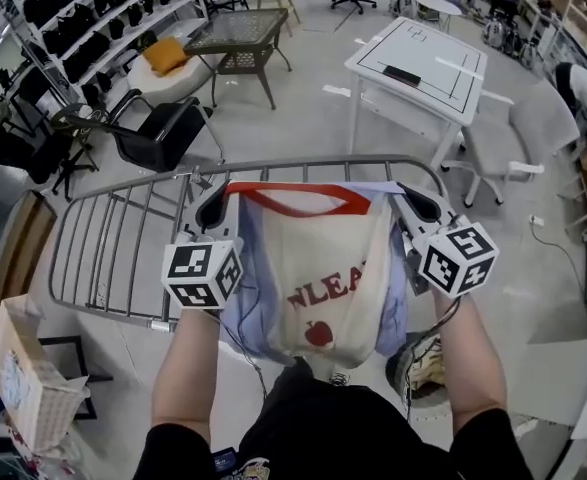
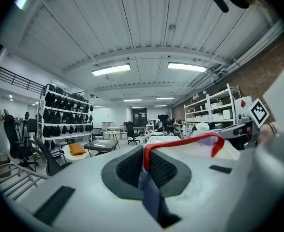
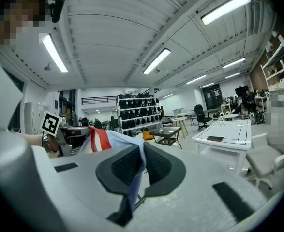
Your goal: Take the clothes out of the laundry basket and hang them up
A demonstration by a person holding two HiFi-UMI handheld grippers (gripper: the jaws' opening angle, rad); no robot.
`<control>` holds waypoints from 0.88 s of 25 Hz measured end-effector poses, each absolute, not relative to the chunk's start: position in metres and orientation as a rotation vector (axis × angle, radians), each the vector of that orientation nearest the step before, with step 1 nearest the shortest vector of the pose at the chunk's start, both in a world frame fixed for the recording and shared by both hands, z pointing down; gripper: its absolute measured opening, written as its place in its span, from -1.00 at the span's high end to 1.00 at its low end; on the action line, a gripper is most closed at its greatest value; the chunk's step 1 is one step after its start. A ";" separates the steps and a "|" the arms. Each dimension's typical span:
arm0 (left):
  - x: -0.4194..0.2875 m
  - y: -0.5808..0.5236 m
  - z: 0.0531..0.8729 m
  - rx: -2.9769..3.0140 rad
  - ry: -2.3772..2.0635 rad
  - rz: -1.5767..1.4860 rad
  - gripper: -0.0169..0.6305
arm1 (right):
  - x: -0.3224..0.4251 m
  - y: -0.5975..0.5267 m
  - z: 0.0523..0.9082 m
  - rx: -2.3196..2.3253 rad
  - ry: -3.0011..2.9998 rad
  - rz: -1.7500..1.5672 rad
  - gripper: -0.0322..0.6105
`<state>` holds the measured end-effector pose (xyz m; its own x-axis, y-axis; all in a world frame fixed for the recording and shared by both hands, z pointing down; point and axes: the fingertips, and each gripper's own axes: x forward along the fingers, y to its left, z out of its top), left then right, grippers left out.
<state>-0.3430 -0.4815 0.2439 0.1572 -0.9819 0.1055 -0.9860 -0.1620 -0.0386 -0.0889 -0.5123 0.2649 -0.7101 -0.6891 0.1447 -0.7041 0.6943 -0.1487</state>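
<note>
A cream T-shirt (image 1: pixel 323 268) with a red collar, light-blue sleeves and a red apple print hangs stretched between my two grippers, just in front of the drying rack's near rail (image 1: pixel 303 165). My left gripper (image 1: pixel 214 206) is shut on the shirt's left shoulder, where the red collar edge (image 2: pixel 145 161) runs between the pads. At the other shoulder my right gripper (image 1: pixel 416 204) is shut on the blue sleeve fabric (image 3: pixel 138 170). The laundry basket (image 1: pixel 23 383) stands at the lower left of the head view.
The grey metal drying rack (image 1: pixel 123 248) lies flat ahead and to the left. Beyond it stand a black chair (image 1: pixel 158 133), a dark glass table (image 1: pixel 238 38) and a white table (image 1: pixel 418 63). A grey chair (image 1: pixel 518 138) is at the right, shelves of dark bags (image 1: pixel 83 28) far left.
</note>
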 end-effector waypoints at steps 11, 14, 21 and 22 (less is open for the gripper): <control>-0.374 -0.556 0.271 2.398 -1.865 0.197 0.91 | -0.120 -0.576 0.282 1.274 -2.718 0.336 0.85; -0.385 -0.574 0.274 2.404 -1.847 0.214 0.91 | -0.130 -0.593 0.283 1.287 -2.700 0.326 0.85; -0.399 -0.622 0.277 2.428 -1.829 0.228 0.91 | -0.146 -0.636 0.284 1.335 -2.665 0.307 0.85; -0.400 -0.629 0.278 2.430 -1.826 0.228 0.91 | -0.147 -0.642 0.284 1.344 -2.660 0.308 0.85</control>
<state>-0.4001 -0.6286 0.2778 0.2726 -0.9461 0.1750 -0.9601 -0.2794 -0.0150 -0.1468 -0.6421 0.2845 -0.5890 -0.7774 0.2206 -0.8072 0.5786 -0.1166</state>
